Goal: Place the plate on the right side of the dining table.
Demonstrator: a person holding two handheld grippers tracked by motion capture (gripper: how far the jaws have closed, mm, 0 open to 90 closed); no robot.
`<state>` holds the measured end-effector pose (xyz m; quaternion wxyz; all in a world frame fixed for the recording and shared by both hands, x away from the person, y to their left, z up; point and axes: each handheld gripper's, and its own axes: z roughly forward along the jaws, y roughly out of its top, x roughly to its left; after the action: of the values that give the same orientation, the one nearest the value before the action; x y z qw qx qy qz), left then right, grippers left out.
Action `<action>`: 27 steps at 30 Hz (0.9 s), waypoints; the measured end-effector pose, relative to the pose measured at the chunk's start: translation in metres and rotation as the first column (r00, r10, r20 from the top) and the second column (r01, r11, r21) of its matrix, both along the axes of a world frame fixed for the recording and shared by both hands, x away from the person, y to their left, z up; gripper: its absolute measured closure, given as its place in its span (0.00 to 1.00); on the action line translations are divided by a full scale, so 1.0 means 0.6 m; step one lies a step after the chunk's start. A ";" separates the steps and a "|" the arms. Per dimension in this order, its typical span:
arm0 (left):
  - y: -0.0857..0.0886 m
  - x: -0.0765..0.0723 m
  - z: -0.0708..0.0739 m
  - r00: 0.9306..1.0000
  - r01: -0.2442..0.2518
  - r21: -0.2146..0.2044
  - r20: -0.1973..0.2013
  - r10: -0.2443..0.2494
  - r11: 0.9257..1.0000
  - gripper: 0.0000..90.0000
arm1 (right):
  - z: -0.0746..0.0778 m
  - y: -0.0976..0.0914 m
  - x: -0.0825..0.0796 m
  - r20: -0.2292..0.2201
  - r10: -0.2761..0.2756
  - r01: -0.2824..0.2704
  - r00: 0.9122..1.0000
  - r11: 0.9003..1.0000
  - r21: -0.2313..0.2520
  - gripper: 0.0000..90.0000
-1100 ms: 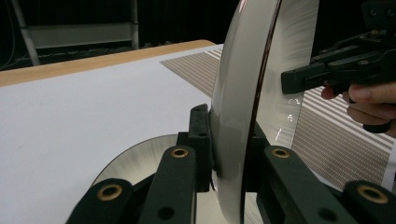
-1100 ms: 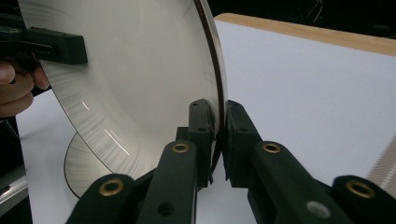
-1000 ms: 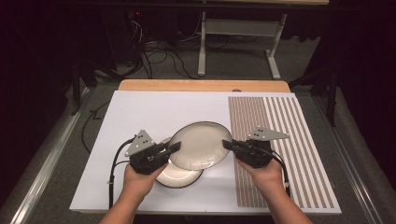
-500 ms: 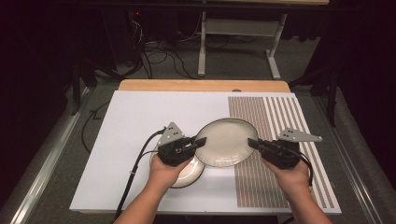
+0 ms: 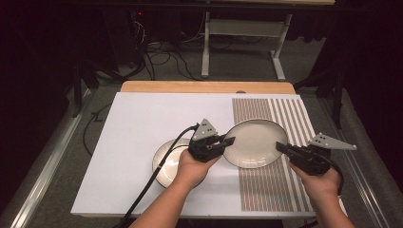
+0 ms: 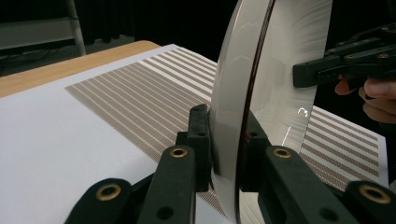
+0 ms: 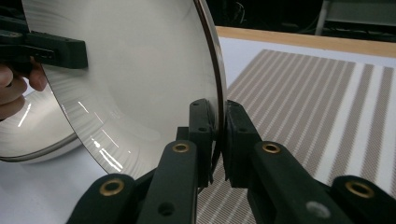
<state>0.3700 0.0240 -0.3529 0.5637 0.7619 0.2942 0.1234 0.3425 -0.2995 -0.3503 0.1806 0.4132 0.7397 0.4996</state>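
A shallow cream plate with a dark rim (image 5: 254, 142) is held above the striped mat between both grippers. My left gripper (image 5: 229, 141) is shut on its left rim, and my right gripper (image 5: 280, 147) is shut on its right rim. In the left gripper view the plate (image 6: 275, 84) stands edge-on between the jaws, with the left gripper (image 6: 227, 149) clamped on the rim. The right gripper view shows the plate (image 7: 135, 70) and the right gripper (image 7: 219, 126) pinching its edge. A second plate (image 5: 166, 161) lies on the white board under my left hand.
The white board (image 5: 142, 123) covers the table, with a brown striped mat (image 5: 285, 114) on its right part and a wooden edge (image 5: 204, 87) at the back. Cables and a metal stand (image 5: 237, 33) are on the floor beyond.
Both grippers have carried the held plate to the right, off the lower plate and over the striped mat. The lower plate has stayed put.
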 end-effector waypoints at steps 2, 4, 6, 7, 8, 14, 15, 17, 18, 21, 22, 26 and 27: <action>-0.013 0.006 -0.003 1.000 0.009 0.008 -0.009 -0.009 1.000 0.88 | -0.005 -0.012 0.000 -0.006 -0.017 0.017 1.000 1.000 0.003 0.95; -0.025 0.011 -0.007 1.000 0.015 0.008 -0.017 -0.015 1.000 0.88 | -0.011 -0.024 0.000 -0.009 -0.027 0.027 1.000 1.000 0.004 0.95; -0.037 0.016 -0.011 1.000 0.020 0.008 -0.024 -0.020 1.000 0.88 | -0.017 -0.034 -0.001 -0.012 -0.040 0.040 0.999 0.999 0.005 0.95; -0.043 0.018 -0.013 0.999 0.022 0.009 -0.028 -0.022 1.000 0.88 | -0.019 -0.039 -0.001 -0.015 -0.048 0.048 0.999 0.999 0.006 0.95; -0.055 0.022 -0.017 0.999 0.022 0.013 -0.037 -0.022 1.000 0.88 | -0.023 -0.049 -0.002 -0.019 -0.060 0.060 0.998 0.998 0.005 0.95; -0.092 0.033 -0.030 0.998 0.032 0.027 -0.056 -0.030 0.999 0.87 | -0.034 -0.079 -0.006 -0.028 -0.105 0.105 0.994 0.994 -0.001 0.94; -0.092 0.033 -0.030 0.998 0.032 0.027 -0.056 -0.030 0.999 0.87 | -0.034 -0.079 -0.006 -0.028 -0.105 0.105 0.994 0.994 -0.001 0.94; -0.103 0.036 -0.034 0.998 0.035 0.031 -0.061 -0.033 0.999 0.87 | -0.040 -0.092 -0.008 -0.035 -0.124 0.124 0.992 0.992 0.007 0.94; -0.111 0.038 -0.038 0.997 0.035 0.037 -0.070 -0.033 0.999 0.87 | -0.042 -0.096 -0.008 -0.037 -0.131 0.132 0.991 0.991 0.006 0.94; -0.119 0.040 -0.042 0.997 0.032 0.040 -0.077 -0.029 0.999 0.86 | -0.047 -0.102 -0.008 -0.040 -0.139 0.139 0.990 0.990 0.010 0.94; -0.121 0.041 -0.044 0.996 0.033 0.044 -0.082 -0.029 0.998 0.86 | -0.051 -0.106 -0.008 -0.045 -0.149 0.150 0.988 0.989 0.009 0.94; -0.133 0.044 -0.053 0.995 0.025 0.053 -0.095 -0.019 0.998 0.86 | -0.057 -0.112 -0.008 -0.053 -0.160 0.160 0.986 0.987 0.007 0.94; -0.133 0.044 -0.053 0.995 0.025 0.053 -0.095 -0.019 0.998 0.86 | -0.058 -0.113 -0.008 -0.056 -0.160 0.161 0.985 0.987 0.005 0.94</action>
<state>0.3962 -0.0556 -0.3847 0.5297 0.7850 0.3088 0.0888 0.3377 -0.3676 -0.3853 0.1976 0.4860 0.7062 0.4754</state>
